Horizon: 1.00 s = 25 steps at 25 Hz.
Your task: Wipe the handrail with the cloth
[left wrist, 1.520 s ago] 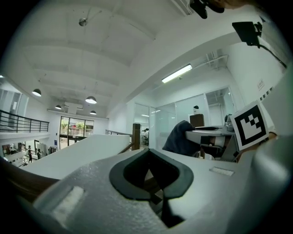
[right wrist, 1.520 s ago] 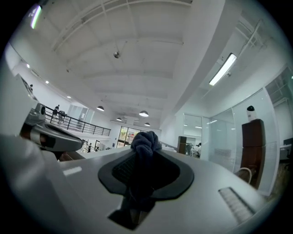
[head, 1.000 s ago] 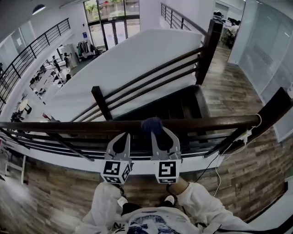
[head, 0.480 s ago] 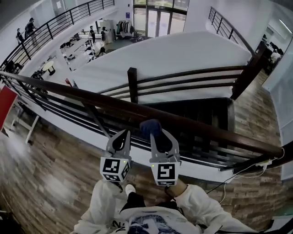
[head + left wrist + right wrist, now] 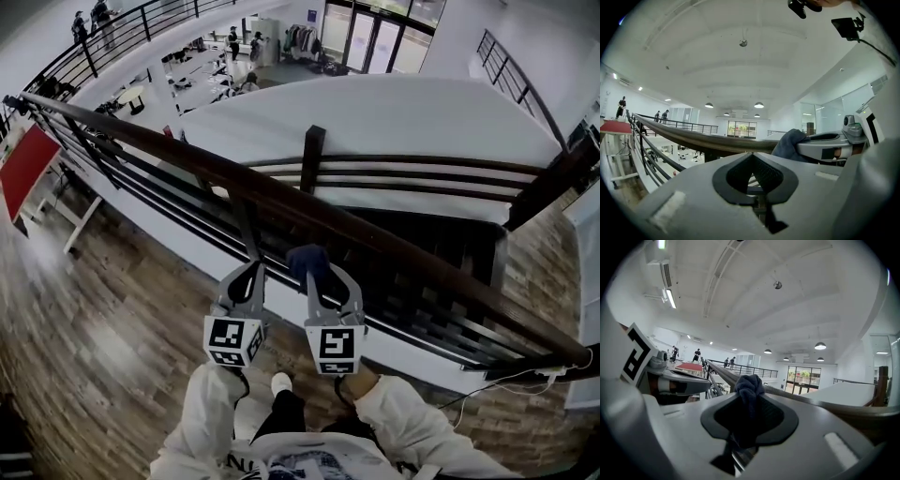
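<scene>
The dark wooden handrail [image 5: 187,157] slants from upper left to lower right across the head view. My right gripper [image 5: 323,272] is shut on a bunched dark blue cloth [image 5: 307,257], which sticks out past its tips close against the rail's near side. I cannot tell whether cloth and rail touch. In the right gripper view the cloth [image 5: 749,383] stands in the right gripper [image 5: 750,401], in front of the handrail [image 5: 797,397]. My left gripper [image 5: 246,281] hangs just to the left, shut and empty. Its closed tips [image 5: 753,154] sit below the handrail [image 5: 693,136].
Thin dark bars and a slanted baluster [image 5: 248,225] run under the rail. Beyond it are a stairwell, a newel post [image 5: 312,150] and more railings. A red board [image 5: 28,169] lies at the left, and a white cable [image 5: 525,375] at the lower right. Wood flooring is underfoot.
The head view has swung left, so the rail now slants instead of lying level. Both grippers keep their pose side by side and the cloth stays held at the rail.
</scene>
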Motion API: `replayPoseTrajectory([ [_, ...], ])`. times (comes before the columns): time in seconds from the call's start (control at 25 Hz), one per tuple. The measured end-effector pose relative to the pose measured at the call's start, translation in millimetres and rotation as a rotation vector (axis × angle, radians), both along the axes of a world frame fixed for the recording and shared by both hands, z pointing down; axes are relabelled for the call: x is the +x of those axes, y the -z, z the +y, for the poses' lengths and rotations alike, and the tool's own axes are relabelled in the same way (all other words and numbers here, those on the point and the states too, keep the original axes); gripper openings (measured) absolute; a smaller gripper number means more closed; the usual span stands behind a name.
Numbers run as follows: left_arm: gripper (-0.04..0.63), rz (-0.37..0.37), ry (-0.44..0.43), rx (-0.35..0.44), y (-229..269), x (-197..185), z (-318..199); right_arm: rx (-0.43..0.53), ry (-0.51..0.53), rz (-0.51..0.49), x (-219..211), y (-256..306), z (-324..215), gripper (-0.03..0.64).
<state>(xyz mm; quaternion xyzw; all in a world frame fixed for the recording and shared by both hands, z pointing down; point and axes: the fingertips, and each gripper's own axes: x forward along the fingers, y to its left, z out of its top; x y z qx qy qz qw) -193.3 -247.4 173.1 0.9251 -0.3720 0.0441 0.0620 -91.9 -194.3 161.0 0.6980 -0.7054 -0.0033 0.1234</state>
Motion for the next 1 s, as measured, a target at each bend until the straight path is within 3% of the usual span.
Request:
replayPoseTrajectory([
  [0.28,0.000,-0.012,0.018,-0.036,-37,-32,-55,-0.059,0.007,-0.015,-29,-43,-61,0.094],
  [1.0,0.000,-0.039,0.034,-0.102,-120,-48,-151,-0.254,0.036,-0.024,-61,-168,-206,0.094],
])
